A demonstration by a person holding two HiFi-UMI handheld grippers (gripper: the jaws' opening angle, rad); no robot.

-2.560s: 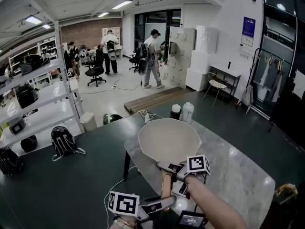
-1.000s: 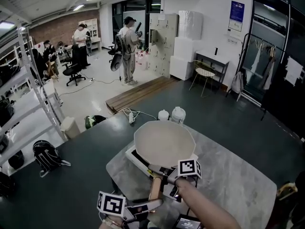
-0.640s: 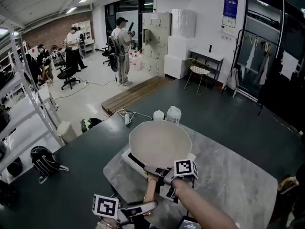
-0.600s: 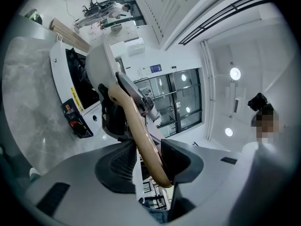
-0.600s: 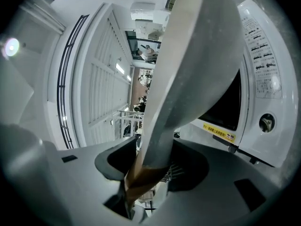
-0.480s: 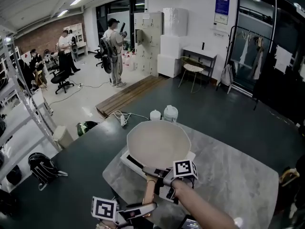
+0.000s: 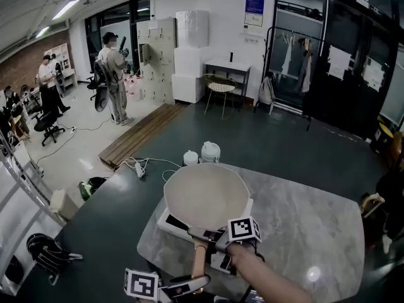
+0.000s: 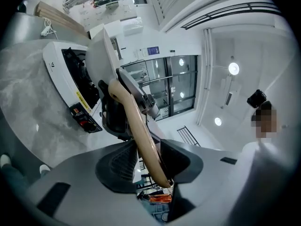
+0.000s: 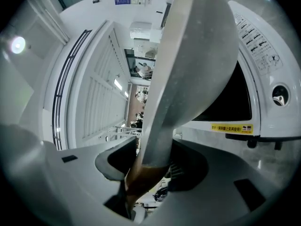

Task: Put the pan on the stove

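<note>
- Head view: ceiling strip lights (image 7: 69,8) give even, fairly bright light. The pale floor (image 7: 82,150) at left is brightest, and the dark floor (image 7: 297,150) nearer in is dim.
- A small glare spot sits on the marble table (image 7: 314,274). Straight lines bow toward the edges.
- Left gripper view: round lamps (image 8: 233,68) bloom on a washed-out white ceiling and black corners ring the picture. The pan handle (image 8: 141,135), close to the lens, is soft.
- Right gripper view: the pan (image 9: 197,55) is blurred up close and the stove (image 9: 263,79) is sharper. One lamp (image 9: 18,44) glows at left.
</note>
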